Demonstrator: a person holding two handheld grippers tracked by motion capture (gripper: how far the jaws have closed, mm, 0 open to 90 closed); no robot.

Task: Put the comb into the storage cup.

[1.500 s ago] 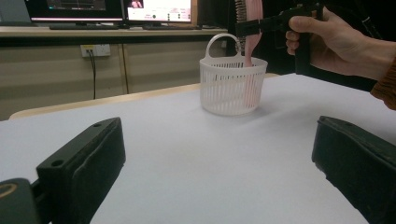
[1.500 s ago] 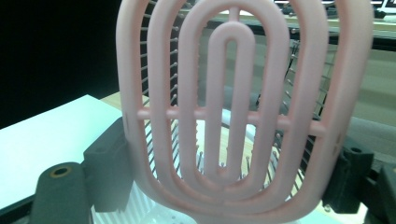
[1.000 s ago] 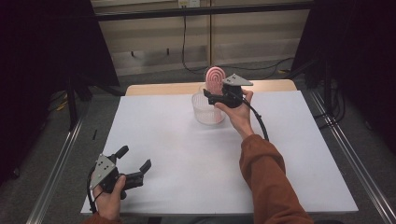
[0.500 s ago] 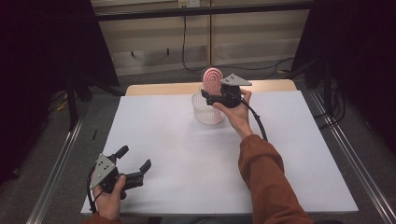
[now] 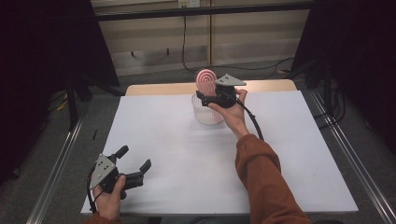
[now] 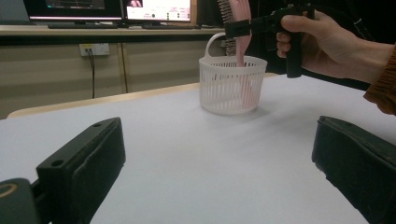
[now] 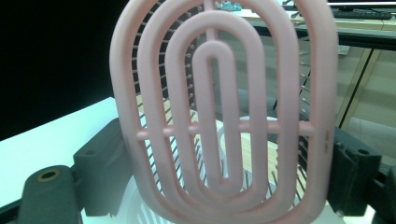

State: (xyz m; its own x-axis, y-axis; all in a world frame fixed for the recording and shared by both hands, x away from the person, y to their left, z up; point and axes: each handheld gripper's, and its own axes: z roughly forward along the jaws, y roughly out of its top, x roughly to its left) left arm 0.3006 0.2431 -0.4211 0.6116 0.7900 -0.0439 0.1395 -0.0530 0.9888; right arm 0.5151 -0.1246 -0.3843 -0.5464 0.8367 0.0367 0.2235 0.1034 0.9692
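Observation:
A pink vented hairbrush (image 5: 205, 78) stands upright with its handle down inside a white slotted basket (image 5: 206, 113) at the table's far middle. My right gripper (image 5: 204, 96) is shut on the brush head, just above the basket rim. In the right gripper view the brush head (image 7: 224, 112) sits between the two black fingers (image 7: 105, 163), bristles facing away. My left gripper (image 5: 135, 157) rests open and holds nothing near the front left corner. The left gripper view looks past its spread jaws at the basket (image 6: 232, 86) and the brush (image 6: 240, 32) beyond.
A white sheet (image 5: 163, 140) covers the table, with a wooden edge (image 5: 154, 88) showing at the back. Metal rails (image 5: 56, 168) run along both sides. Cables (image 5: 187, 51) hang down the back wall.
My right gripper has shifted slightly to the left with the hairbrush over the basket. The left gripper has stayed still.

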